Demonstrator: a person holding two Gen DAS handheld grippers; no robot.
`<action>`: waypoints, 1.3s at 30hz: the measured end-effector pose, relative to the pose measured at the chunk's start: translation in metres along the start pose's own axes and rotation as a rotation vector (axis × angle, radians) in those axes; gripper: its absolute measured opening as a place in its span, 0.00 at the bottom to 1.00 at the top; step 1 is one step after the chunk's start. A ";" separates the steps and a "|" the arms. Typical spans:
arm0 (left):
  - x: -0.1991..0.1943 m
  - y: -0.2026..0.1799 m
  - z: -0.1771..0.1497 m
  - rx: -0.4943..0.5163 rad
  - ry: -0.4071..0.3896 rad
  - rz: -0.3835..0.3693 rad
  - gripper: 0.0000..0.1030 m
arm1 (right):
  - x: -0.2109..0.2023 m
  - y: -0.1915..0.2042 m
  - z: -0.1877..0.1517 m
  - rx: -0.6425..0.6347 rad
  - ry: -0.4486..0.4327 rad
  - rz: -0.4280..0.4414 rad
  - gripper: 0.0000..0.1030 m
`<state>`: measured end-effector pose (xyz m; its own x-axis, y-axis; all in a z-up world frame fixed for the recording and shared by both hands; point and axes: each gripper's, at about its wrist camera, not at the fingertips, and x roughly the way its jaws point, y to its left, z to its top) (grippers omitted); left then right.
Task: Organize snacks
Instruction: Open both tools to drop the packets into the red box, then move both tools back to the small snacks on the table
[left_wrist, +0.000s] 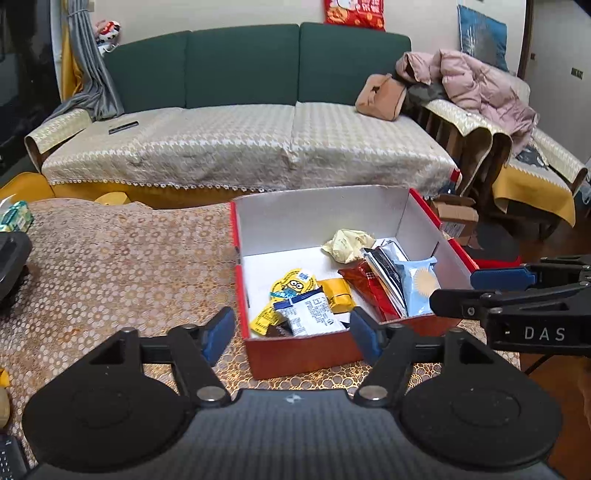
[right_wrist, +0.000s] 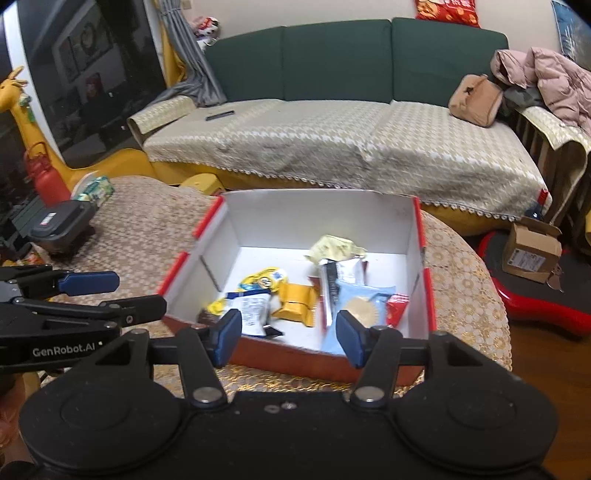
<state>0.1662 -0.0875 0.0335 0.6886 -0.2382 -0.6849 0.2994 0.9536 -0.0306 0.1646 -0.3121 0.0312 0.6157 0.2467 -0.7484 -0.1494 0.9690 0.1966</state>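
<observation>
Black "DAS" tool (left_wrist: 452, 290), "GenRobot.AI" tool (right_wrist: 138, 297)

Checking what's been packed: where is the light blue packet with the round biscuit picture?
In both wrist views the light blue packet lies inside the red box, near its right wall, beside the silver packet.

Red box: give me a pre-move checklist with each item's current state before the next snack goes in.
1. Left gripper empty, jaws apart: ok.
2. Right gripper empty, jaws apart: ok.
3. Red box upright on the table, top open: ok.
4. Free floor space at the box's far end: ok.
5. Light blue packet lying flat: not ok, it leans on the side wall.
6. Loose snacks left on the table: cannot tell.
</observation>
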 end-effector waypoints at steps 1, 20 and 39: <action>-0.005 0.003 -0.003 -0.006 -0.008 0.002 0.71 | -0.002 0.004 -0.001 -0.003 -0.001 0.008 0.55; -0.050 0.102 -0.084 -0.149 -0.035 0.130 0.85 | 0.005 0.093 -0.030 -0.150 0.033 0.130 0.97; 0.004 0.264 -0.135 -0.502 0.102 0.322 0.85 | 0.090 0.181 -0.042 -0.339 0.170 0.227 0.98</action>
<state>0.1587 0.1882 -0.0752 0.6185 0.0724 -0.7824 -0.2794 0.9509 -0.1329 0.1600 -0.1138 -0.0268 0.4060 0.4238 -0.8096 -0.5292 0.8313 0.1698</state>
